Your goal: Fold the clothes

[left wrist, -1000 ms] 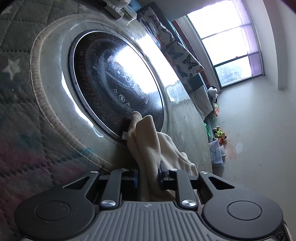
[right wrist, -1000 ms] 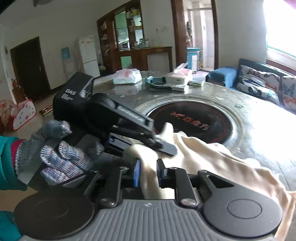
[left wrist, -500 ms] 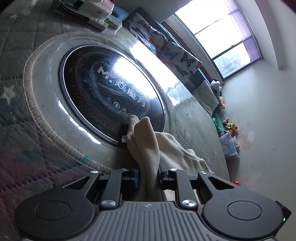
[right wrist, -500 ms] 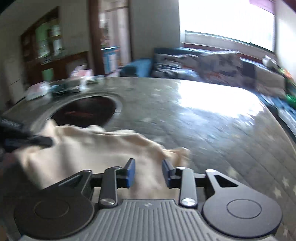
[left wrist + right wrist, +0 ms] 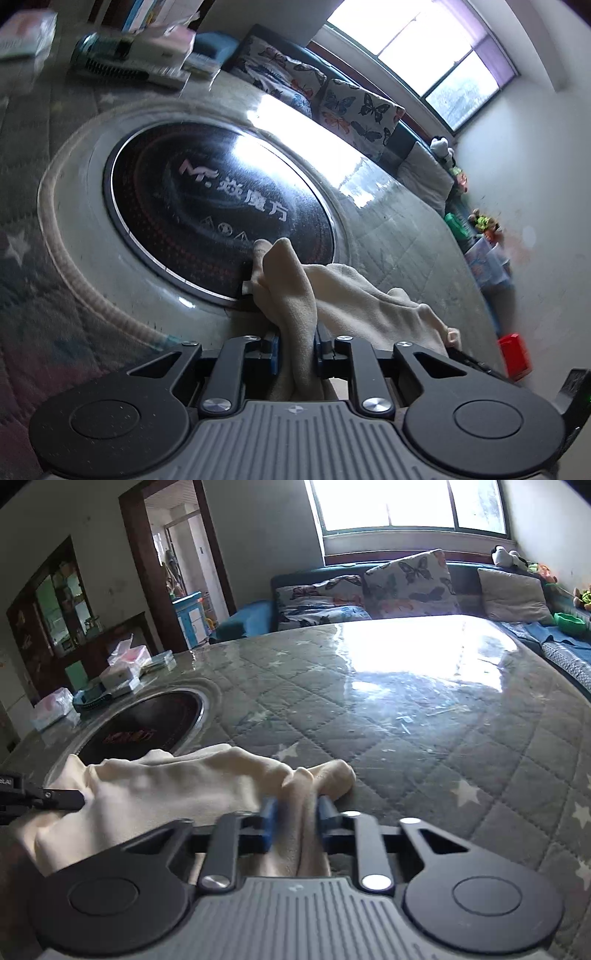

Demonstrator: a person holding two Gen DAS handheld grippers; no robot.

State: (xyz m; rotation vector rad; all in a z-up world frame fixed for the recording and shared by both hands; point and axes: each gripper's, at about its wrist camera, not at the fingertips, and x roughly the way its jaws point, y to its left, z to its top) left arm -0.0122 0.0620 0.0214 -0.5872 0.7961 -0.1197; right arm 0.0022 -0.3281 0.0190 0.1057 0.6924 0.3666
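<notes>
The right gripper (image 5: 295, 812) is clamping a bunched fold of the cream garment (image 5: 166, 786), its jaws having just been closing on the cloth, which is now pinched between the blue pads. The left gripper (image 5: 295, 341) is likewise pinching a gathered ridge of the same cream garment (image 5: 295, 295), the fabric standing up between its pads and rising ahead of them. In the right wrist view the cloth is stretching leftward from the right gripper to the dark tip of the left gripper (image 5: 55, 799) at the picture's left edge, so the garment is hanging between the two. It is lying over the quilted, star-patterned cover of the desk (image 5: 406, 720), just beside the round black hotplate (image 5: 207, 206) set into it; in the left wrist view the raised fold is overlapping the hotplate's near rim. Boxes and tissue packs (image 5: 122, 668) are sitting at the desk's far side, well apart from the garment.
</notes>
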